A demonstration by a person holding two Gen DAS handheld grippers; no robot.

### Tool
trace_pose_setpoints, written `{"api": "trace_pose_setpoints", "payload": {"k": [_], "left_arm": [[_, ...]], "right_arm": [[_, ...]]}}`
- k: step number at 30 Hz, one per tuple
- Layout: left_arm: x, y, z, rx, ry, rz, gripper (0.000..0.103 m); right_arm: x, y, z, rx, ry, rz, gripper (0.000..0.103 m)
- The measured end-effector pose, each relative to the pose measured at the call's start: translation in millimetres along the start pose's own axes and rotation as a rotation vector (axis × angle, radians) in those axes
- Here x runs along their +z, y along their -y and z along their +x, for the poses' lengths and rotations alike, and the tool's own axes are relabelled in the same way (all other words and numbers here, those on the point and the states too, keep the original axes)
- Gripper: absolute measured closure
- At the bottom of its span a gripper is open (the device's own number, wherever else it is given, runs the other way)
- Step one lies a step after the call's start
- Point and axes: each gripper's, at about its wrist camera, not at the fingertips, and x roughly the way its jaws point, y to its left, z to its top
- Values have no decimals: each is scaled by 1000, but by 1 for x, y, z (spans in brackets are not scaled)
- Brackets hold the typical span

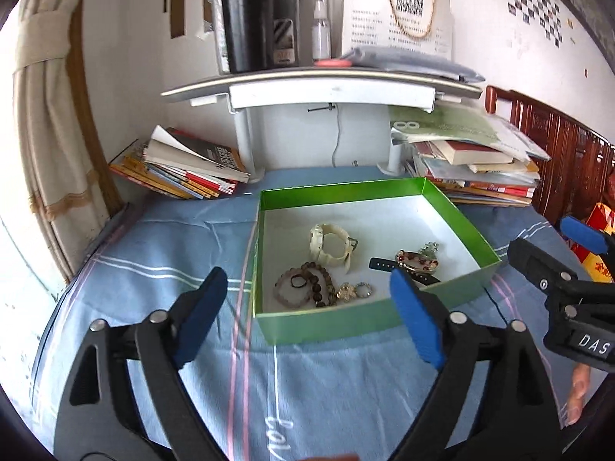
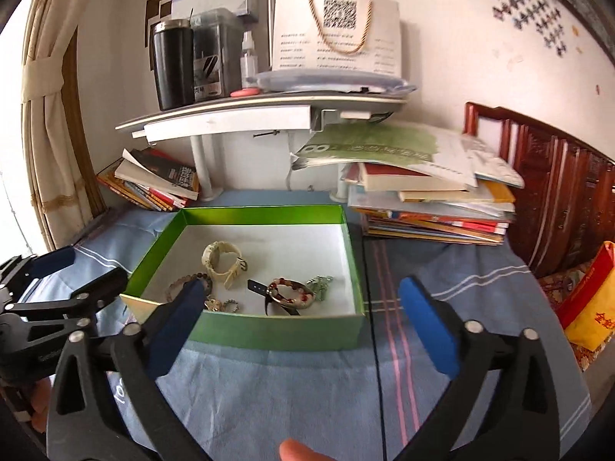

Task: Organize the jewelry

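A shallow green box [image 1: 346, 188] [image 2: 265, 211] with a white floor lies on the blue striped cloth. It holds a cream watch [image 1: 330, 246] [image 2: 223, 257], brown bead bracelets [image 1: 307, 284] [image 2: 180, 286], a red bead bracelet [image 1: 417, 259] [image 2: 288, 294], a black strap [image 1: 384, 265] [image 2: 257, 288], small gold rings [image 1: 348, 292] [image 2: 215, 304] and a silver charm [image 1: 428, 247] [image 2: 319, 282]. My left gripper [image 1: 305, 284] [image 2: 90, 265] stands open just short of the box's near wall, nothing between its blue pads. My right gripper [image 2: 301, 288] [image 1: 542, 236] is open and empty beside it, at the box's near right.
Book stacks lie behind the box at the left [image 1: 180, 169] and the right [image 2: 434, 199]. A raised shelf [image 1: 319, 80] carries a black tumbler [image 1: 246, 19] and a paper bag [image 2: 338, 30]. A wooden headboard [image 2: 557, 192] and a yellow-red bag [image 2: 592, 307] stand at the right.
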Motion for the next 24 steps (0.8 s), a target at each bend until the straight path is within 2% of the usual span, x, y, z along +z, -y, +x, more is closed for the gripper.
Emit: {"api": "trace_pose_setpoints", "payload": {"k": [6,10,16,24], "left_arm": [[-17,-1,-15,41,0,-20,9],[-26,-2,-32,56,23,-18,4],[-29,-2,-53,66,64,-5,4],[-28,-1,-61,64,75,1,4]], "right_arm": [[-14,-3,-6,-1,-25,-3,3],[-17,-9,-18,10,-2,-7,3],[-18,-17,-37,5,41,-43,3],[-16,-16,-41,6,37,-37,3]]}}
